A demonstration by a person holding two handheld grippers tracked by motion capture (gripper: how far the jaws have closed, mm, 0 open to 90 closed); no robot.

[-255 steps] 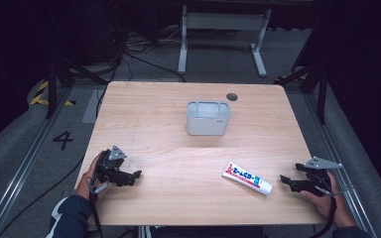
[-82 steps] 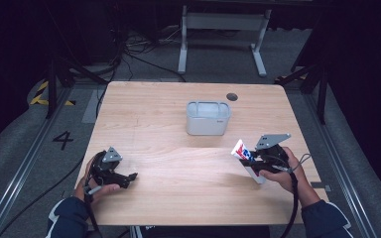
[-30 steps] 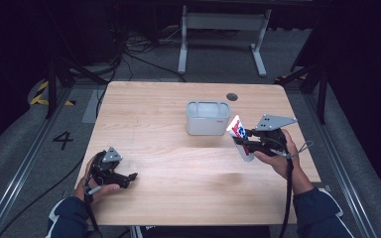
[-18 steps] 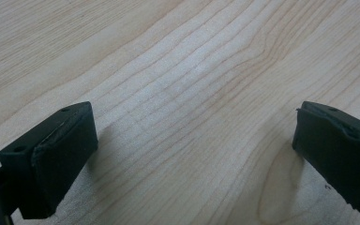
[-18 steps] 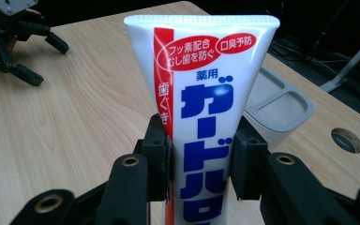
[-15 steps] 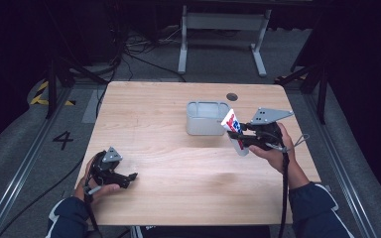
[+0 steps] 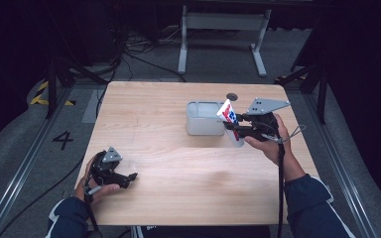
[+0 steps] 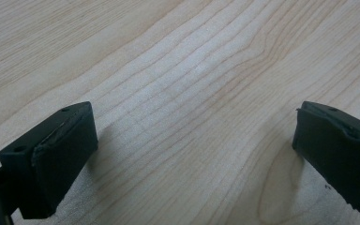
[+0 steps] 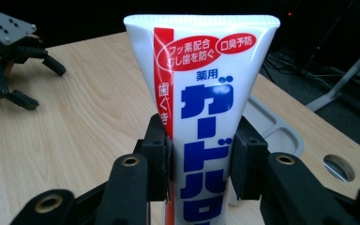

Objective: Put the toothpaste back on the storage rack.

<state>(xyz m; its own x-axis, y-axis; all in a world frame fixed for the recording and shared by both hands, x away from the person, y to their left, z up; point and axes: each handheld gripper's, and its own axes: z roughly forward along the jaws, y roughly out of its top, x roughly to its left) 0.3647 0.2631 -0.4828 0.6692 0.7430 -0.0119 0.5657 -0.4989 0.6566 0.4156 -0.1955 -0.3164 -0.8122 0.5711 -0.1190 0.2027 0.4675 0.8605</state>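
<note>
Grey container [image 7: 204, 118] beside toothpaste tube [image 7: 230, 120] (touching?)

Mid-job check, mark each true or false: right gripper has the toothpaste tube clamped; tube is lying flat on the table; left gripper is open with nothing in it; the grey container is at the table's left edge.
1. The right gripper is clamped on the toothpaste tube: true.
2. The tube lies flat on the table: false; it is held up, crimped end high, beside the grey container.
3. The left gripper is open with nothing in it: true.
4. The container sits at the table's left edge: false; it stands right of centre, towards the far side.
</note>
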